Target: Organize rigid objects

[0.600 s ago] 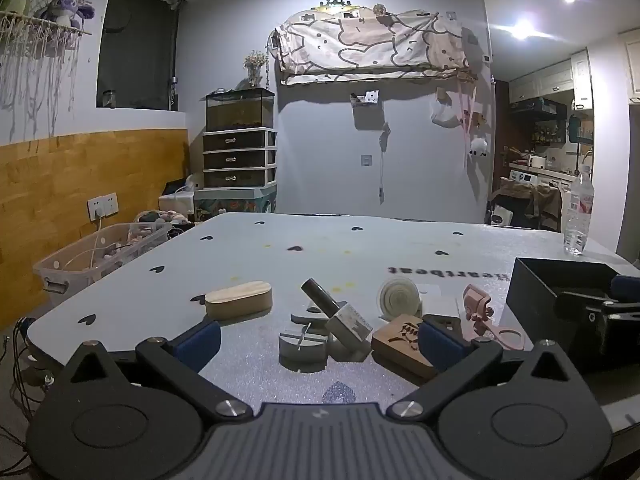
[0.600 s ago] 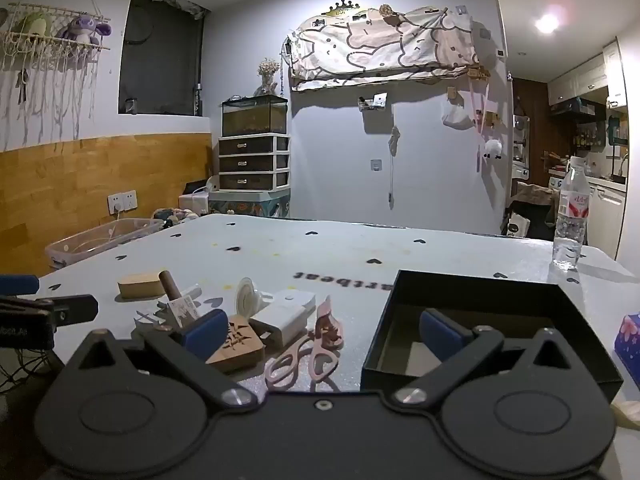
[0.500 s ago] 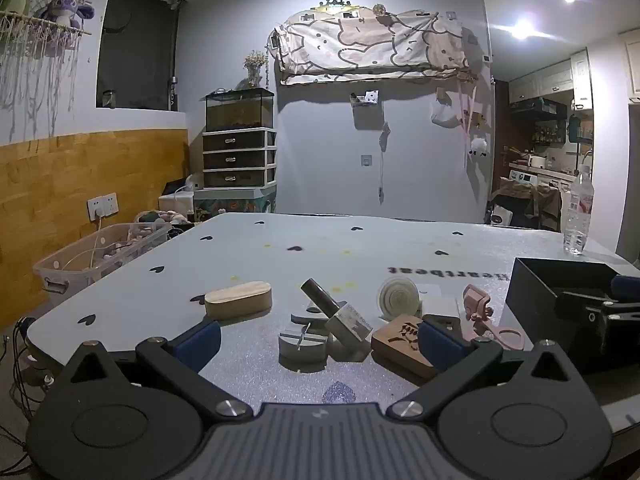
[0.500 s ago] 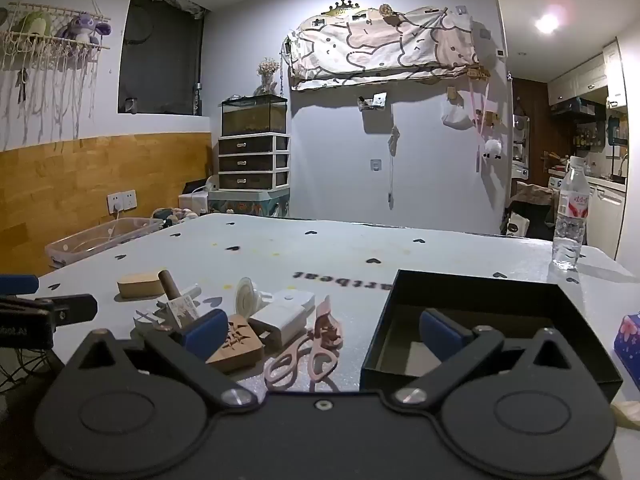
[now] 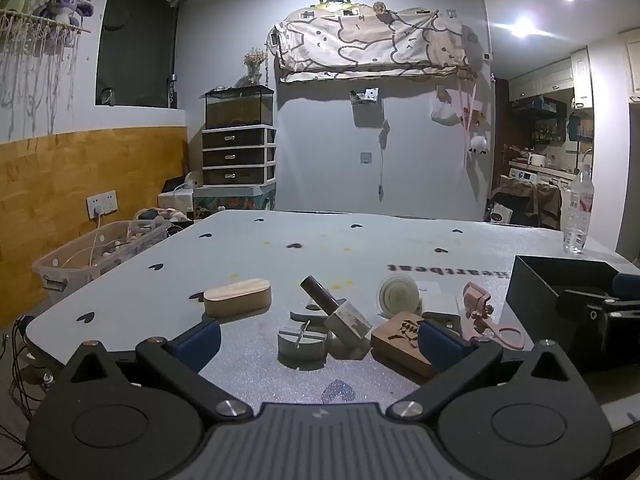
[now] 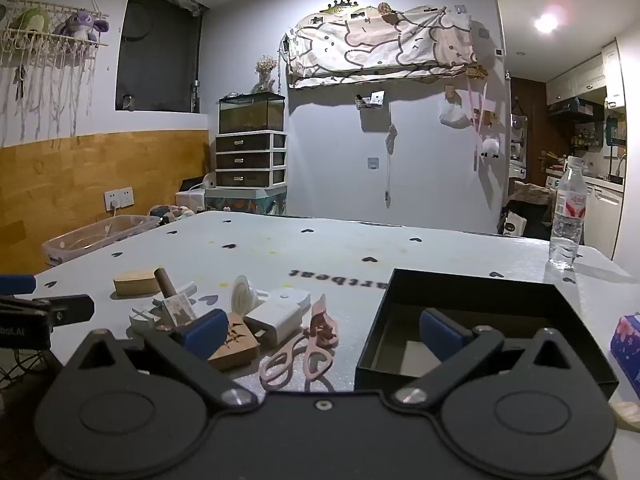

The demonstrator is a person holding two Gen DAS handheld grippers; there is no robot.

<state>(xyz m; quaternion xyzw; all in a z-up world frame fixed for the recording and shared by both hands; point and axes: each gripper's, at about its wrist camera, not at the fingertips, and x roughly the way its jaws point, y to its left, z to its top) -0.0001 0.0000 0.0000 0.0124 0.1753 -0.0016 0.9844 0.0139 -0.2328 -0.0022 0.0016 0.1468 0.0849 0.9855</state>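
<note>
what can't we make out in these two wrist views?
- Black box floor: right wrist view, near wall and right gripper finger hide part.
- Blue carton: same view, cut by the right edge.
- Pink scissors: left wrist view, left gripper finger covers the handles.

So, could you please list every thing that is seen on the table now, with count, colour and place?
table: one, grey with black hearts.
box: one, black, open, right side.
scissors: one pair, pink, left of the box.
charger: one, white, behind the scissors.
carved wooden block: one, brown, near edge.
oval wooden block: one, pale, far left of the group.
dark-capped bottle: one, lying tilted, centre.
round disc: one, white, standing on edge.
water bottle: one, clear, far right.
left gripper: black with blue pads, open, empty.
right gripper: the same, open, empty.
</note>
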